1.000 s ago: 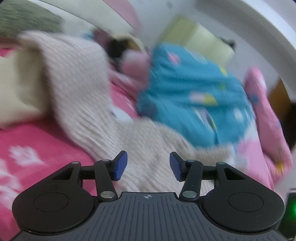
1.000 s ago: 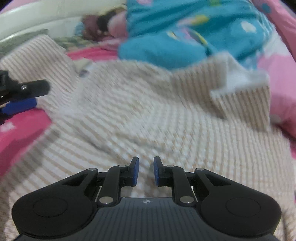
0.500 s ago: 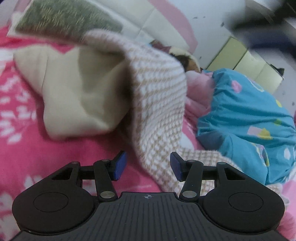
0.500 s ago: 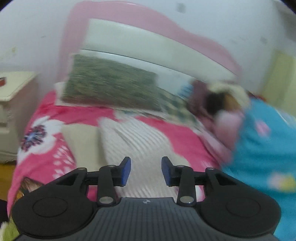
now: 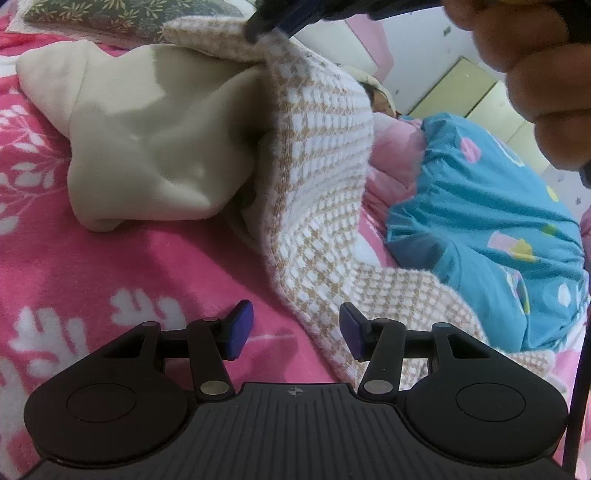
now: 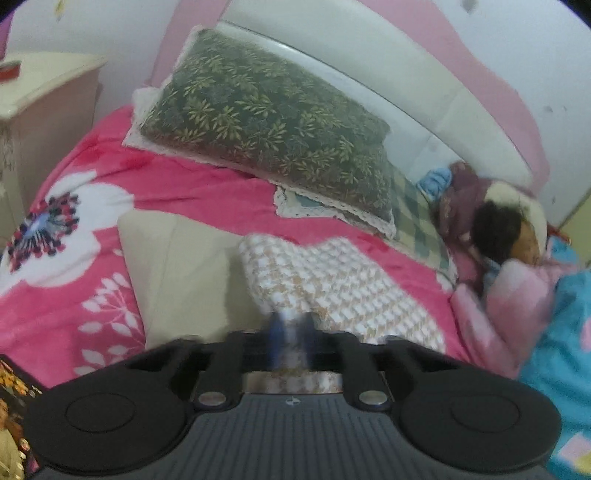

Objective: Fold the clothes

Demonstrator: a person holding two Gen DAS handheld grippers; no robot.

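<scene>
1. Two grippers work over a bed with a pink floral blanket (image 5: 92,266).
2. Left gripper (image 5: 291,328) hovers low, jaws apart, and the checked knit garment (image 5: 325,192) has its lower edge lying between the blue pads without being pinched.
3. Right gripper (image 6: 291,328) is clamped together on a raised fold of that garment; the left view shows its tips (image 5: 266,22) pinching the fabric's top edge, lifting it into a tent.
4. Under the lifted knit lies a cream garment (image 5: 147,140), crumpled on the blanket.
5. Beyond, a green leaf-print pillow (image 6: 269,122) leans on the white headboard (image 6: 406,96); a blue patterned quilt (image 5: 491,236) lies to the right.
6. Part of the person's hand (image 5: 524,66) shows at upper right.
</scene>
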